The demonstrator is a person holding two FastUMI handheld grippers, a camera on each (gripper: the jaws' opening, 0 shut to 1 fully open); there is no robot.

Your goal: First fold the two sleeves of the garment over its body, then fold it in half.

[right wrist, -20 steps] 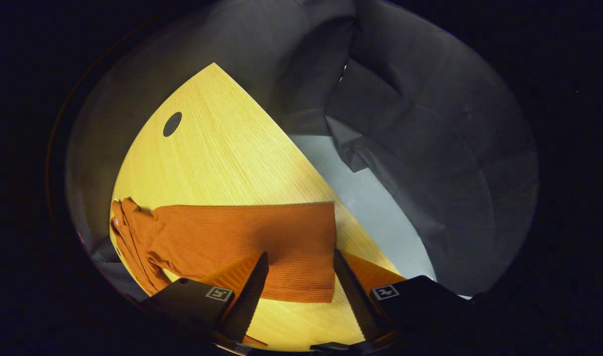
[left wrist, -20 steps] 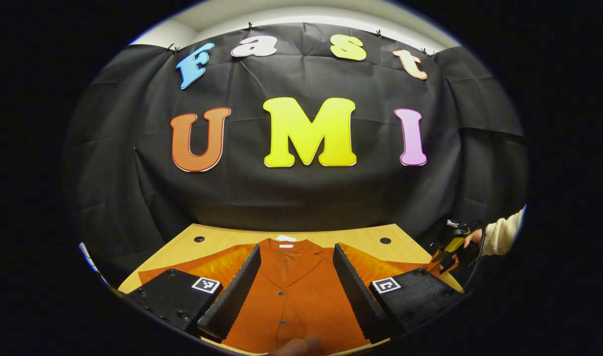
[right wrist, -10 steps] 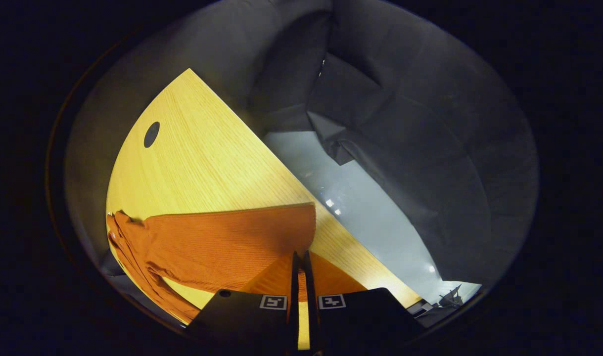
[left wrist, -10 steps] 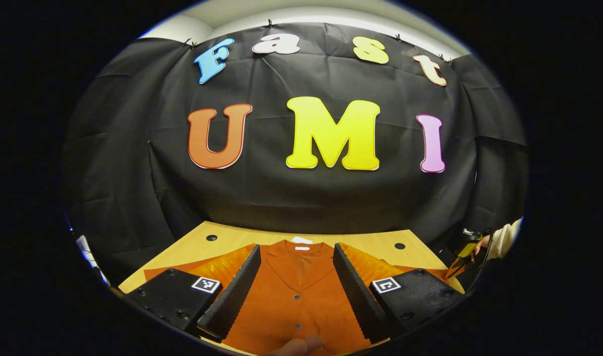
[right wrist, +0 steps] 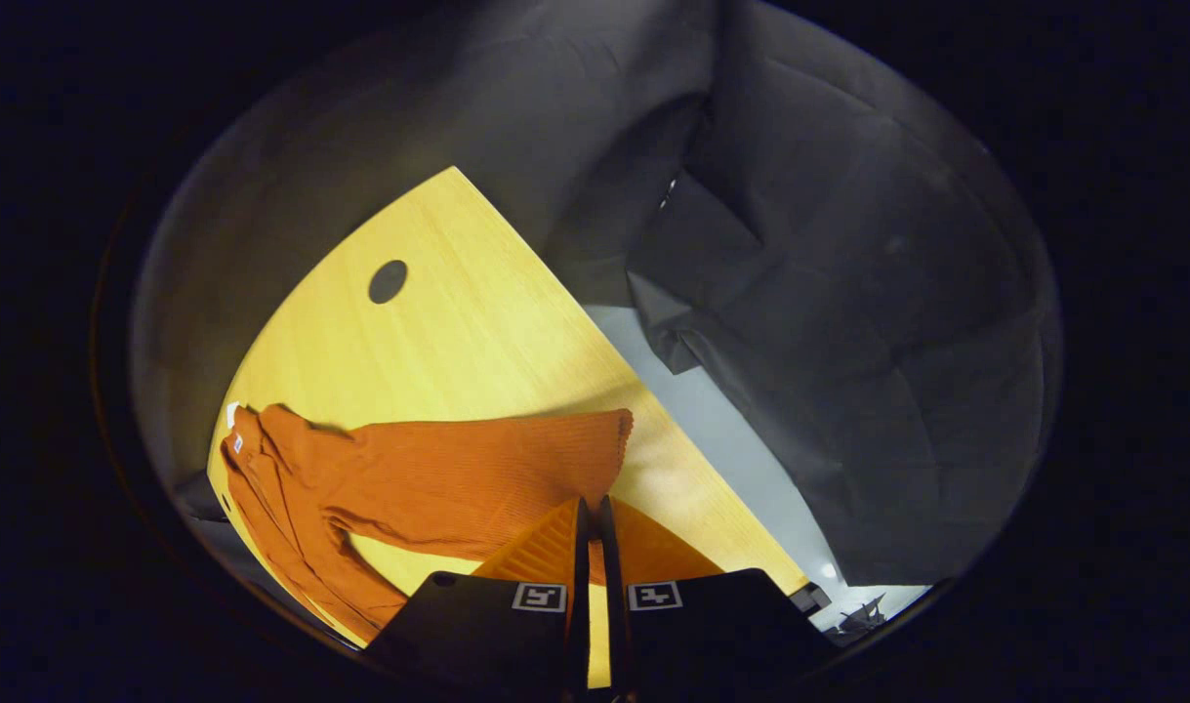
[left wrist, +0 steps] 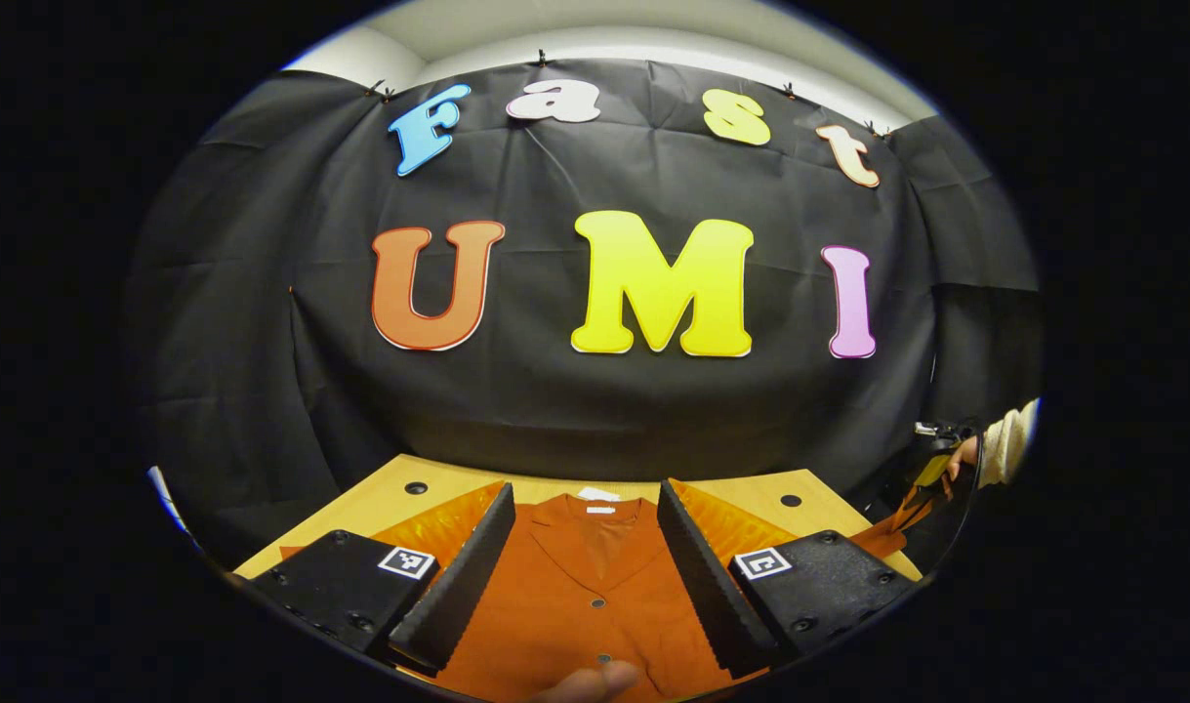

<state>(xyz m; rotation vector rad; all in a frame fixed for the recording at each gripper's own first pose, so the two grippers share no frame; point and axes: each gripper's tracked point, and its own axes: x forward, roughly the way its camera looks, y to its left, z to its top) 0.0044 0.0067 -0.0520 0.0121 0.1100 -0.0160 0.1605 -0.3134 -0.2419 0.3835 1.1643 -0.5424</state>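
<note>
The left gripper (left wrist: 585,576) hangs with fingers spread above the orange garment (left wrist: 575,605), spread collar toward the desk's (right wrist: 458,303) far edge. The right gripper (right wrist: 592,547) is pinched shut on its right sleeve (right wrist: 477,474) near the desk's right edge.

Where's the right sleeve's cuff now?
In the right gripper view the sleeve stretches across the table, and its cuff is lifted near the table's right edge, just above the right gripper, whose jaws are shut on it.
</note>
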